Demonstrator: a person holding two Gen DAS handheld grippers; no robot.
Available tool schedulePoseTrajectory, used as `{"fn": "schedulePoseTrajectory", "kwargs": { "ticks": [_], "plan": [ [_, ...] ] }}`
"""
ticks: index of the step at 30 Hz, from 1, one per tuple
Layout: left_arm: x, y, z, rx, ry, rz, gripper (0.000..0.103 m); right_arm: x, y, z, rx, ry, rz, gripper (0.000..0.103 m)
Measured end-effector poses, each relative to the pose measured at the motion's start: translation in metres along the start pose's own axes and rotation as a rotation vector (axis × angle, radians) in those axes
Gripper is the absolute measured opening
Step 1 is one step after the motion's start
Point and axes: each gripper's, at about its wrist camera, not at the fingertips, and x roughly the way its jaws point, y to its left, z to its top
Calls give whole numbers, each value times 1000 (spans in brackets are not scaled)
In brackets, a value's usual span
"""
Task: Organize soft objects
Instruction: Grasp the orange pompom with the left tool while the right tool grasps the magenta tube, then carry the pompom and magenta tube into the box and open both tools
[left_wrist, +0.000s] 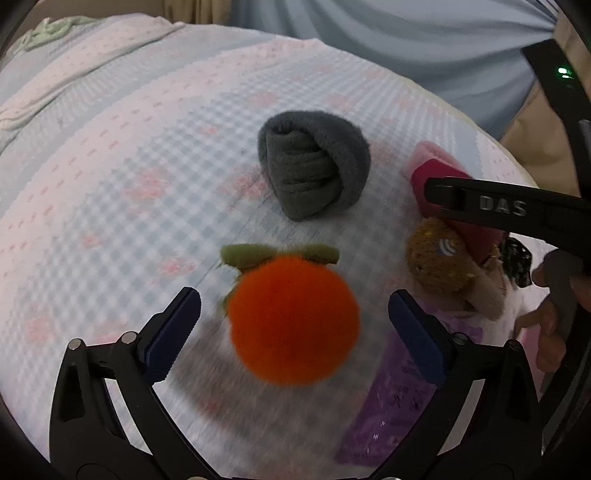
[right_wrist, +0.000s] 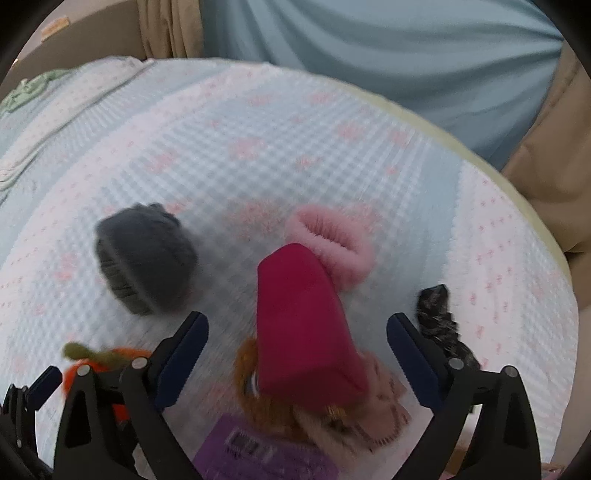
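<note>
A fuzzy orange plush ball (left_wrist: 293, 319) with green leaves lies on the bed cover (left_wrist: 110, 184). My left gripper (left_wrist: 295, 297) hangs open over it, fingers on either side and clear of it. Behind it sits a rolled grey knit item (left_wrist: 314, 170). In the right wrist view my right gripper (right_wrist: 298, 321) stands open around a magenta pouch (right_wrist: 303, 325), with the pads apart from it. The pouch rests on a brown plush toy (right_wrist: 258, 402). A pink fluffy cuff (right_wrist: 332, 240) lies just beyond the pouch.
A black patterned soft item (right_wrist: 437, 314) lies by the right finger. A purple card (right_wrist: 258, 454) sits under the brown toy. A hand (left_wrist: 546, 325) holds the right gripper's handle. Blue curtain (right_wrist: 369, 55) hangs behind the bed edge. Rumpled bedding lies far left.
</note>
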Motion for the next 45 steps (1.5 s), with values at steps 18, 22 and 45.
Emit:
{"fn": "schedulePoseTrajectory", "kwargs": {
  "ticks": [18, 22, 45],
  "plan": [
    [44, 1, 18, 26, 82, 12, 32, 30, -20, 14, 86, 88, 86, 33],
    [38, 0, 25, 42, 57, 8, 31, 19, -27, 14, 114, 61, 93, 28],
    [-153, -56, 58, 100, -184, -41, 31, -203, -85, -26, 295, -186, 175, 18]
  ]
}}
